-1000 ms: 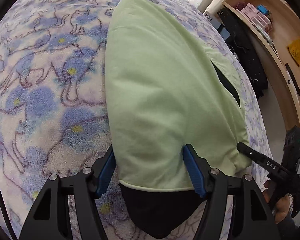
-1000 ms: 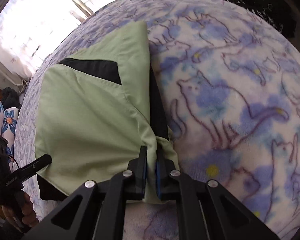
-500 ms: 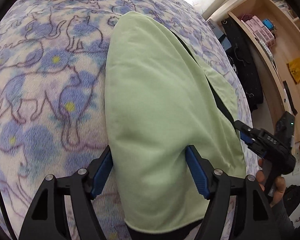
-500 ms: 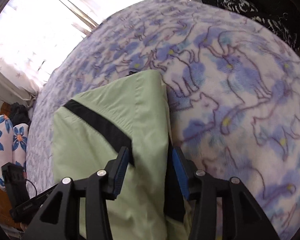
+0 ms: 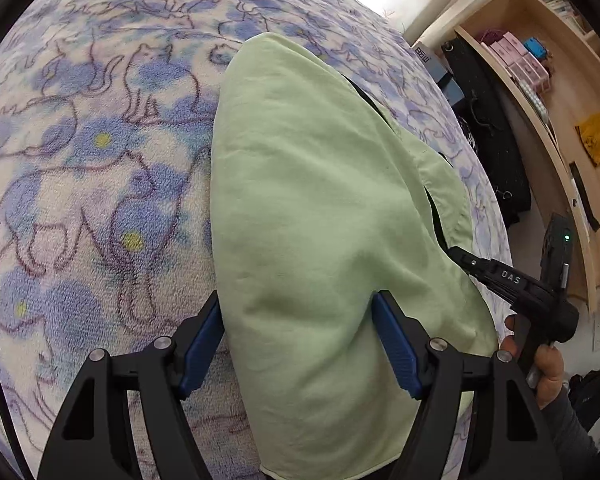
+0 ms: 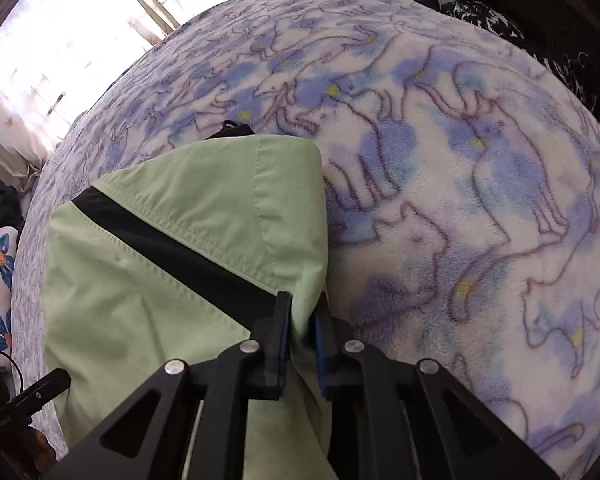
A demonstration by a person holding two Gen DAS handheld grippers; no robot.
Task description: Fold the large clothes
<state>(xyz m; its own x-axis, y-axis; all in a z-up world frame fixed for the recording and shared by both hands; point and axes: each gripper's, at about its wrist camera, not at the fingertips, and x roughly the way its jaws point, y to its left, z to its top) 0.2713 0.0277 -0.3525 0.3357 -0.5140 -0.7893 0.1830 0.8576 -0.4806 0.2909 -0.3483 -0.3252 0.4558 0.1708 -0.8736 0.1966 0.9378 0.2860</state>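
Beside the bed (image 5: 80, 200), cluttered wooden shelves (image 5: 560, 92).

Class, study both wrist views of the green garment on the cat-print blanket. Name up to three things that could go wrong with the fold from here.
1. The right gripper, whose jaws have just been closing, pinches only a narrow ridge of the green garment; a pull may slip it free.
2. The left gripper stands wide open astride the cloth, so that side is unheld and the fold could skew.
3. The fleecy blanket may drag on the fabric and bunch it.
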